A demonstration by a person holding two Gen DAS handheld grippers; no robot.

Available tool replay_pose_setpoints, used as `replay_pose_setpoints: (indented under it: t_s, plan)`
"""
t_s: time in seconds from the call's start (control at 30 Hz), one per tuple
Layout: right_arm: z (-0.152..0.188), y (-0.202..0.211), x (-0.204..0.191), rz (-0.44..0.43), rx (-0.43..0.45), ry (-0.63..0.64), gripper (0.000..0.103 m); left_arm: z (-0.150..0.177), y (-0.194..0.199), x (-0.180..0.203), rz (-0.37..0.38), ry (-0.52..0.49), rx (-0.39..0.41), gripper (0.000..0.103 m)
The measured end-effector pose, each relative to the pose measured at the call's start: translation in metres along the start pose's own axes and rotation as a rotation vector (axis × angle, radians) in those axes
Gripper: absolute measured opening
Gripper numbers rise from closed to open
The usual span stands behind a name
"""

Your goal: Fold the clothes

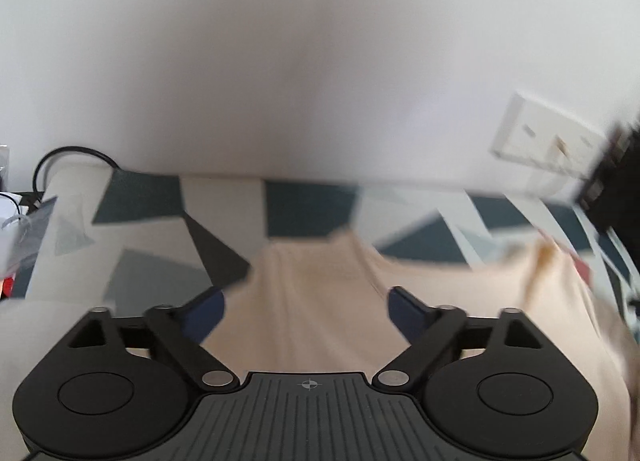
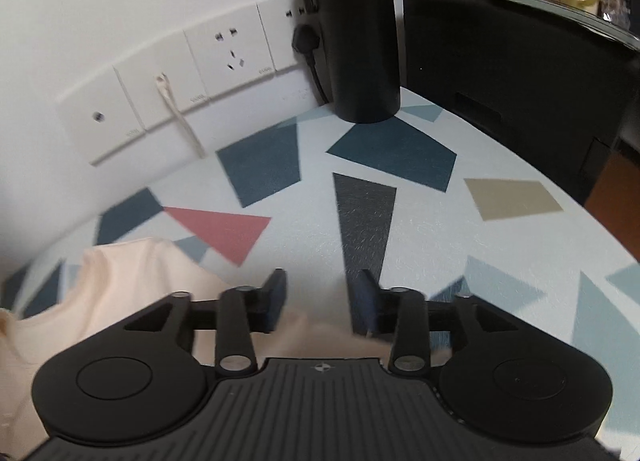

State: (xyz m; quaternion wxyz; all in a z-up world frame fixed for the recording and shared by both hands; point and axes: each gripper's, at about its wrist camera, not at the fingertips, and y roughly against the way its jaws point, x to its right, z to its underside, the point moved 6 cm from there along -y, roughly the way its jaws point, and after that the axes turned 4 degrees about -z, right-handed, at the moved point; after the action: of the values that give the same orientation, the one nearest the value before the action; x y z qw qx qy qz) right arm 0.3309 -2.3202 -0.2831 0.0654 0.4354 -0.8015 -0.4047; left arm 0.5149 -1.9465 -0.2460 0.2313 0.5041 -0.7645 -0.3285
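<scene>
While unfolded, garment (image 1: 312, 301) under parted claws

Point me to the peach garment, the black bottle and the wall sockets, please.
peach garment (image 1: 304, 301): left wrist view, on the cloth between the open fingers.
black bottle (image 2: 360, 33): right wrist view, middle of its body.
wall sockets (image 2: 230, 51): right wrist view, on the five-hole plate's face.

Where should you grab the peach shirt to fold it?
Probably by the edge of the peach shirt that lies flat on the patterned tablecloth. In the right wrist view its rounded edge ends on bare cloth, so a hand-held gripper could come down from above, one finger on each side of the edge. The middle lies too flat to pinch.
</scene>
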Motion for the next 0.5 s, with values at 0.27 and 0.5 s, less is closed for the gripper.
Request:
replay_pose_setpoints:
  t_s: [0.27, 0.5]
  plan:
    - [-0.006, 0.066, 0.020, -0.042, 0.052, -0.035, 0.057, 0.068, 0.033, 0.031, 0.041, 0.022, -0.160, 0.093]
    - [0.001, 0.101, 0.067, -0.036, 0.065, -0.141, 0.058, 0.104, 0.056, 0.035, -0.029, 0.051, -0.233, 0.094]
